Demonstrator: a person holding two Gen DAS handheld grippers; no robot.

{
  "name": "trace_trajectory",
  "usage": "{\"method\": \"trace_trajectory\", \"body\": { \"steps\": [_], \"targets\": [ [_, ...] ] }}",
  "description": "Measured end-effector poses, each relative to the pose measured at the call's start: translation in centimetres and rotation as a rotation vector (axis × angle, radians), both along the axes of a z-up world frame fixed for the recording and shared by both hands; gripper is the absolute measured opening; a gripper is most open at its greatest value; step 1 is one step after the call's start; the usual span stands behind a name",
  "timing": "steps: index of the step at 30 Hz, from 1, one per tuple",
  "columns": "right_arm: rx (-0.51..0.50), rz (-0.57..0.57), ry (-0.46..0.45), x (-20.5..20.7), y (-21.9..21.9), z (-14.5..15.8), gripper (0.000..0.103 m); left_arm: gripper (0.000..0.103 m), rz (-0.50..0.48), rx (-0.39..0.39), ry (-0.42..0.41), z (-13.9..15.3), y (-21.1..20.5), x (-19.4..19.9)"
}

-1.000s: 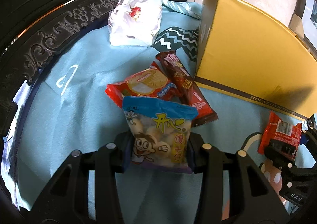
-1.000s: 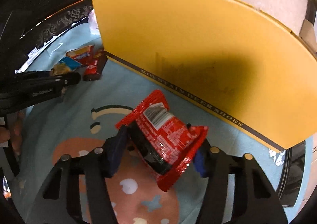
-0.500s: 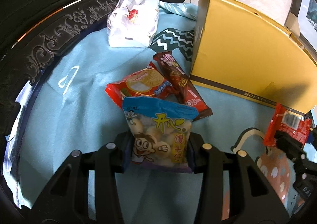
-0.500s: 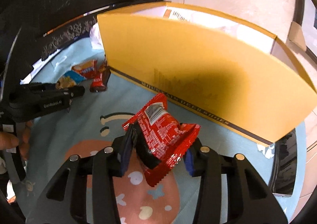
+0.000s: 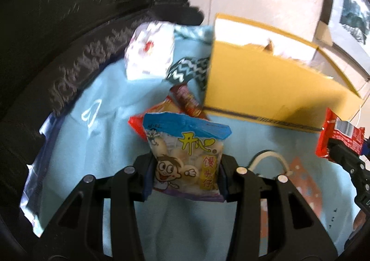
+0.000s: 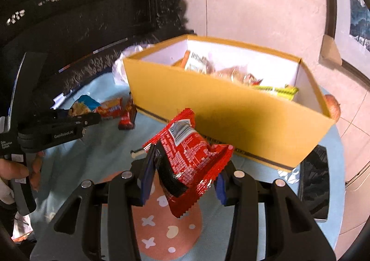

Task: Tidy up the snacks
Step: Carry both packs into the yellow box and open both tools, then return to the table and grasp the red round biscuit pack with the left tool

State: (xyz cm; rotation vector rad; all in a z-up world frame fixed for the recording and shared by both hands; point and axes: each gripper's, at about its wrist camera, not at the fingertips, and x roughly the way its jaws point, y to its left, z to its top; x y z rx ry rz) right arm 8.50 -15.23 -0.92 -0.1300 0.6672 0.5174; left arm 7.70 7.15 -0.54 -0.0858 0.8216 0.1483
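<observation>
Left wrist view: your left gripper (image 5: 186, 169) is clamped on the blue-topped bun snack bag (image 5: 185, 154), held clear above the light blue cloth (image 5: 97, 145). Two red snack packets (image 5: 185, 101) lie on the cloth just beside the near left corner of the yellow box (image 5: 266, 90); a white bag (image 5: 149, 55) sits near the cloth's far edge.

Right wrist view: your right gripper (image 6: 183, 177), its jaws just drawn in, pinches the red snack packet (image 6: 187, 159) in front of the box's near wall (image 6: 231, 122). Snacks already lie inside the box.

Step in hand: carrying both snacks to the box. Next, you likely need to lift each above the rim, move it over the opening, then release.
</observation>
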Motion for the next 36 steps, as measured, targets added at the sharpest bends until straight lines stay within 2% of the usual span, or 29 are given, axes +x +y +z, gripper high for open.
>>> {"method": "trace_trajectory", "body": {
  "steps": [7,10,14,17,21,22,23,25,27,31,34,36],
  "targets": [
    [0.065,-0.025,-0.076,0.2,-1.9,3.6,0.044,0.044,-0.076,0.039,-0.084,4.6,-3.0,0.9],
    [0.088,-0.055,-0.109,1.5,-3.0,5.5,0.044,0.044,-0.112,0.050,-0.131,7.4,-4.6,2.6],
    [0.110,-0.101,-0.129,4.1,-4.1,7.5,0.044,0.044,-0.137,0.055,-0.173,10.5,-6.7,6.8],
    [0.105,-0.144,-0.107,6.8,-4.4,7.7,0.044,0.044,-0.145,0.070,-0.172,10.9,-8.0,9.8],
    [0.088,-0.210,-0.044,10.5,-4.4,6.6,0.045,0.045,-0.170,0.066,-0.111,9.0,-9.6,14.8],
    [0.092,-0.227,-0.019,11.6,-4.4,6.1,0.046,0.049,-0.183,0.061,-0.100,8.4,-10.0,15.6],
    [0.093,-0.245,0.008,12.5,-4.4,5.5,0.048,0.073,-0.201,0.062,-0.090,7.8,-10.3,16.3],
    [0.119,-0.291,0.045,13.4,-4.8,4.8,0.061,0.097,-0.194,0.136,-0.067,6.9,-11.1,17.1],
    [0.170,-0.307,0.017,12.6,-5.5,5.0,0.071,0.099,-0.206,0.182,-0.089,7.0,-11.3,16.4],
    [0.202,-0.284,-0.040,10.8,-6.0,6.0,0.071,0.101,-0.206,0.234,-0.122,7.9,-9.5,14.5],
    [0.218,-0.252,-0.061,9.4,-6.1,6.6,0.071,0.101,-0.176,0.221,-0.118,8.5,-6.8,13.5],
    [0.224,-0.236,-0.074,8.4,-6.0,6.8,0.071,0.101,-0.119,0.216,-0.110,8.5,-4.5,12.9]
  ]
}}
